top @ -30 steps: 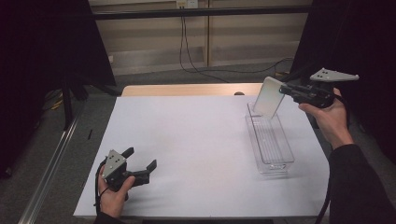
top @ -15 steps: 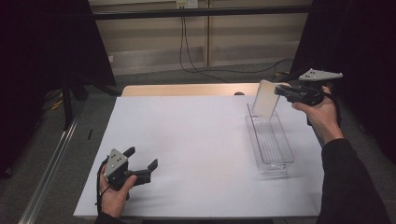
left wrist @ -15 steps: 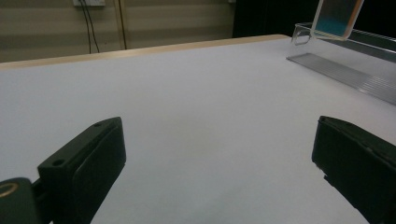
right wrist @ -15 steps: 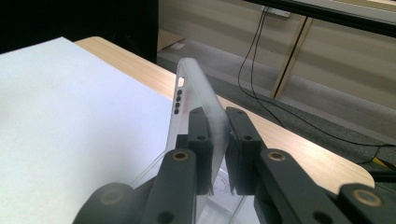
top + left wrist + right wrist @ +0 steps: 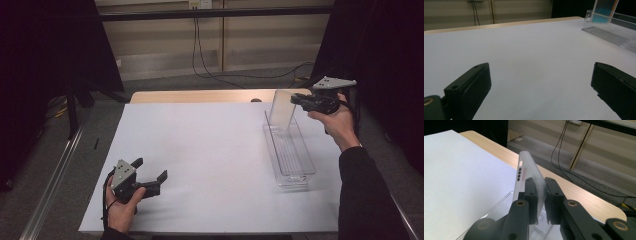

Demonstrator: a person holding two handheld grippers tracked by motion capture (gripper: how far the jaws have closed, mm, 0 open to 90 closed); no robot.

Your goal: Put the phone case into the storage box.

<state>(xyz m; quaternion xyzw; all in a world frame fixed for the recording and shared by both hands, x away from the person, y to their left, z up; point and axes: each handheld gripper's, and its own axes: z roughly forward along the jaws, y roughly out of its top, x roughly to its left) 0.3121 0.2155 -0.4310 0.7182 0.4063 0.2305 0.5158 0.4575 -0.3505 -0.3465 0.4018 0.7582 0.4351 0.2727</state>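
A translucent phone case stands on edge, upright, with my right gripper shut on its side. Its lower edge is down at the far end of a long clear plastic tray on the right of the white table top. In the right gripper view the two black jaws pinch the phone case between them, above the tray. My left gripper rests at the front left of the table, open, with nothing between its jaws. In the left gripper view my left gripper faces the distant phone case and tray.
A white sheet covers most of the table, with a strip of bare wood along the far edge. Cables run over the floor behind. Dark curtains hang at both sides.
My right gripper has come down and slightly left with the phone case, which now stands more upright at the tray's far end. The left gripper has stayed put.
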